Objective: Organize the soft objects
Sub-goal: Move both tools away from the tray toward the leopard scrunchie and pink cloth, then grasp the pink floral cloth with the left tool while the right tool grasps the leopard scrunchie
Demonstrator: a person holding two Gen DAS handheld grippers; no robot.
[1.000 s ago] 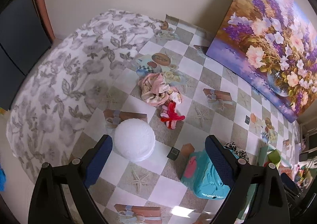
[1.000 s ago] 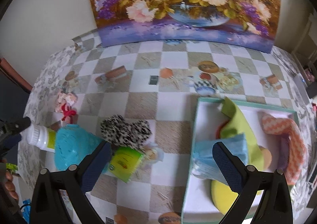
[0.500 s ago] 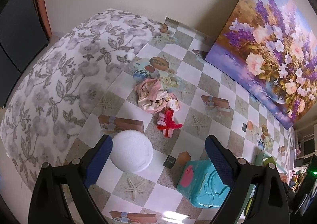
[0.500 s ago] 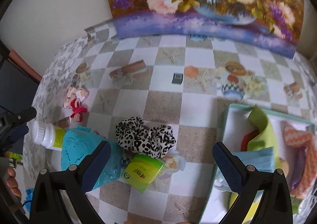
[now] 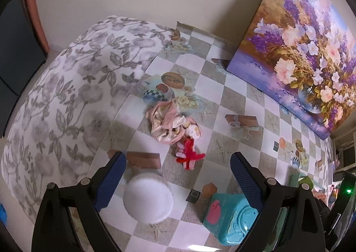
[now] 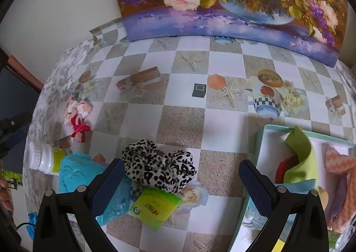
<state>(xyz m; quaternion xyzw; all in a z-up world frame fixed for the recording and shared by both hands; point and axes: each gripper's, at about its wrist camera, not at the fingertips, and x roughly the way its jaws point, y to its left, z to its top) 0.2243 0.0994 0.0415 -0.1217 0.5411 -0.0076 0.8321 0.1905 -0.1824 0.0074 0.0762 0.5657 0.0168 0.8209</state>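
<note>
On the checkered tablecloth [image 6: 182, 127], the leopard-print scrunchie [image 6: 159, 168] lies between the spread, empty fingers of the right gripper [image 6: 179, 179]; it is best pinched mid-bunch, clear of the green packet [image 6: 155, 209]; the left gripper [image 5: 178, 171] is likewise held spread and empty.

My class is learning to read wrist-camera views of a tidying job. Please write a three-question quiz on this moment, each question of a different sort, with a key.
1. True or false: the right gripper is shut on the leopard scrunchie.
2. Multiple choice: what lies in the box already? A) green cloth B) red bow C) white bottle
3. Fill in: in the left wrist view, the red bow lies right beside the ____ cloth bundle.

Key: 1 false, both the right and the left gripper are open and hold nothing; 2 A; 3 pink.
</note>
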